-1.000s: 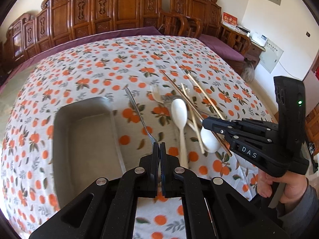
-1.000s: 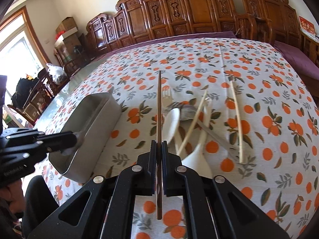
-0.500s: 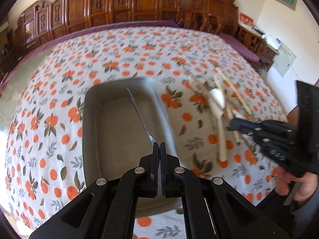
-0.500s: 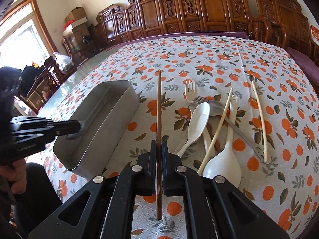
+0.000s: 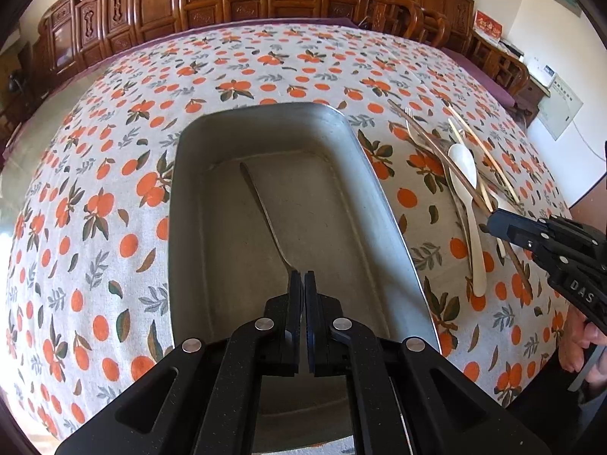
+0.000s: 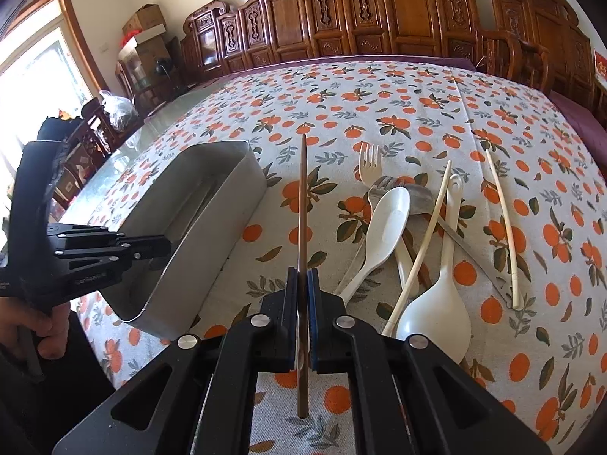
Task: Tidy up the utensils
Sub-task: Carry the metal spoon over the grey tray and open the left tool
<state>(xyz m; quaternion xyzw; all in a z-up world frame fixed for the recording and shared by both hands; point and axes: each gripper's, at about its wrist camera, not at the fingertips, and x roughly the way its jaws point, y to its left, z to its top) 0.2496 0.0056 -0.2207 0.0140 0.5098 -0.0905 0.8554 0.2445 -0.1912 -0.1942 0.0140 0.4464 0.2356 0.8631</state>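
My left gripper (image 5: 303,276) is shut on a metal utensil (image 5: 265,212) by one end; its thin handle points forward over the inside of the grey metal tray (image 5: 379,189). My right gripper (image 6: 302,275) is shut on a brown chopstick (image 6: 302,204) and holds it above the cloth, right of the tray (image 6: 242,193). The left gripper shows in the right wrist view (image 6: 167,248) at the tray's near end. The right gripper shows in the left wrist view (image 5: 489,223) over the pile of utensils.
A pile lies on the orange-print tablecloth right of the tray: white spoons (image 6: 387,223), a white fork (image 6: 370,163), a metal spoon (image 6: 419,197), pale chopsticks (image 6: 500,227). Carved wooden chairs (image 6: 379,19) line the far side. The table edge is near me.
My left gripper has carried the metal utensil leftward from the pile to over the tray's inside. My right gripper has drawn back a little with the brown chopstick.
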